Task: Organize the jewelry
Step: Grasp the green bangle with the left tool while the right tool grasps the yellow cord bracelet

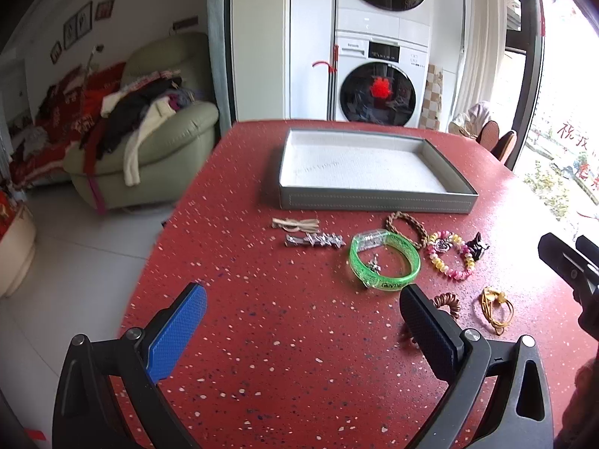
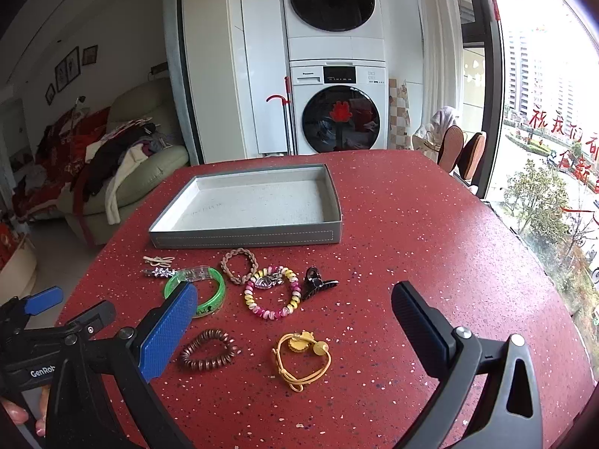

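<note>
Red table [image 2: 411, 224] — only right view shows the yellow tie [image 2: 303, 359] whole.

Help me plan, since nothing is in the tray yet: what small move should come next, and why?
Probably lower the open right gripper onto the yellow hair tie, which lies just ahead between its fingers. The grey tray is empty, both grippers hold nothing, and the left gripper has only bare table between its fingers.

left gripper [image 1: 303, 331] and right gripper [image 2: 294, 331]: black frames, silver screws, one blue textured pad, one black ribbed pad each; white "GenRob" lettering.
</note>
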`<state>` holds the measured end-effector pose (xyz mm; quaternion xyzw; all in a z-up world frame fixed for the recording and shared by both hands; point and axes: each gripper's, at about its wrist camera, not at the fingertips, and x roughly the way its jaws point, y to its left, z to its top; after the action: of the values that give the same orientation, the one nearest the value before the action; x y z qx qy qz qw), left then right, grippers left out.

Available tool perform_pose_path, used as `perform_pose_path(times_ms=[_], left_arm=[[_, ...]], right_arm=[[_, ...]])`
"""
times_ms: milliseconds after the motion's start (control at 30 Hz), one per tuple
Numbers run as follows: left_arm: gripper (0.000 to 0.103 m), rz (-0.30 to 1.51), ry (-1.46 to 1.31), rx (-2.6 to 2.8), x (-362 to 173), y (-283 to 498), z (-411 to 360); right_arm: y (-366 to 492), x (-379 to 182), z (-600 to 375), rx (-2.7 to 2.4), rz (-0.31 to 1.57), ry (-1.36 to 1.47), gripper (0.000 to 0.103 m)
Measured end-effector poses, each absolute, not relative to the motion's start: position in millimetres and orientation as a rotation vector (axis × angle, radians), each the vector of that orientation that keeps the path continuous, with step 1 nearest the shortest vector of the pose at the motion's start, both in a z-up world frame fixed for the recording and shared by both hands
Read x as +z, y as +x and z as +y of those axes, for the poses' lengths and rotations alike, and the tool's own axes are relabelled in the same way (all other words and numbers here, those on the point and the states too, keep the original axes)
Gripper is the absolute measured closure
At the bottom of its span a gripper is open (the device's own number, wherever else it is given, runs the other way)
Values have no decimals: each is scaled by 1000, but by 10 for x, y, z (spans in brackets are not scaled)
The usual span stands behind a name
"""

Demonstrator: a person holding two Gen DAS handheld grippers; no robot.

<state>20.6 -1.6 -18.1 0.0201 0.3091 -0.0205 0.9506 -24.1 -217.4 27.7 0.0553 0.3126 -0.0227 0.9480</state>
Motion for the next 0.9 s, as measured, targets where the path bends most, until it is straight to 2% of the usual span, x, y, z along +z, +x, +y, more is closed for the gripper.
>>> perform_pose_path(times_ms=[300,367,467,600,767,833,900], left_arm=[[0,832,-78,-152,-398,708,29],[0,958,-97,-154,-494,801,34],[0,1053,-141,-171,-592,951,25],[0,1081,-197,-196,-624,1084,2],[1,1095,-242,-207,-676,1243,-51],[7,1100,-240,-206,-699,1292,-71],[7,1111,-245,-203,-737,1333,-84]], right_arm=[[-127,-99,-2418,-107,850,124,0],[-82,-180,-2447,-98,887,120,0],[-44,-276,-2494,-79,927,117,0],[11,-345,-2518,-60,949,109,1],[98,-416,-2483,-30,977,89,8],[143,-445,-2445,-11,989,75,13],[169,-464,-2413,3,991,66,14]])
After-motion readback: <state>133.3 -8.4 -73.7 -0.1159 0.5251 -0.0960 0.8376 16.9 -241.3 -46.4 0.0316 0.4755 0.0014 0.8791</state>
